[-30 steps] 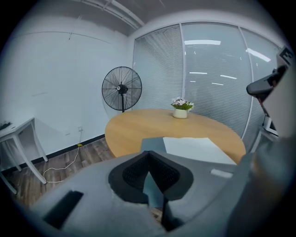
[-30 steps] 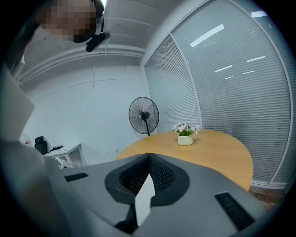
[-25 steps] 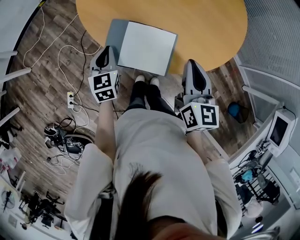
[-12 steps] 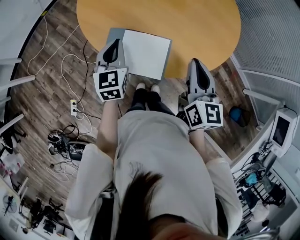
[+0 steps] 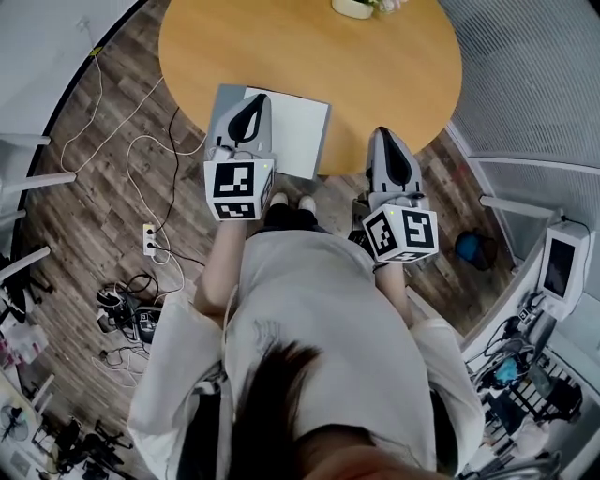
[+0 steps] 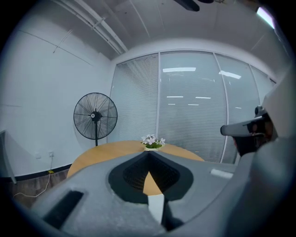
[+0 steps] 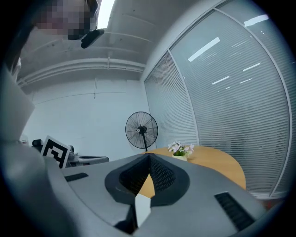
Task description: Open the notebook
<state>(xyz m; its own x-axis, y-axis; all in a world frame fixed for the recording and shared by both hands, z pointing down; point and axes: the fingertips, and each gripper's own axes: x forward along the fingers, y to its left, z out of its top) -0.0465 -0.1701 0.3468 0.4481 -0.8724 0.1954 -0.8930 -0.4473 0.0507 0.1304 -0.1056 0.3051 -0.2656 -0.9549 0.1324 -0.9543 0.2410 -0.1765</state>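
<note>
The notebook (image 5: 298,139) lies flat at the near edge of the round wooden table (image 5: 375,75), a white sheet over a grey cover. My left gripper (image 5: 246,101) hangs over the notebook's left part, jaws shut with nothing between them. In the left gripper view its tips (image 6: 149,152) meet and point level across the table (image 6: 92,155). My right gripper (image 5: 386,139) sits to the right of the notebook, just off the table's edge, also shut and empty. Its tips (image 7: 149,155) meet in the right gripper view.
A small flower pot (image 5: 361,6) stands at the table's far side. A standing fan (image 6: 95,113) is behind the table. Cables and a power strip (image 5: 145,234) lie on the floor at left. A blue object (image 5: 468,222) and a screen device (image 5: 560,264) are at right.
My left gripper has risen and moved from beside the notebook's left edge to over its left part. The right gripper has risen a little by the table's edge.
</note>
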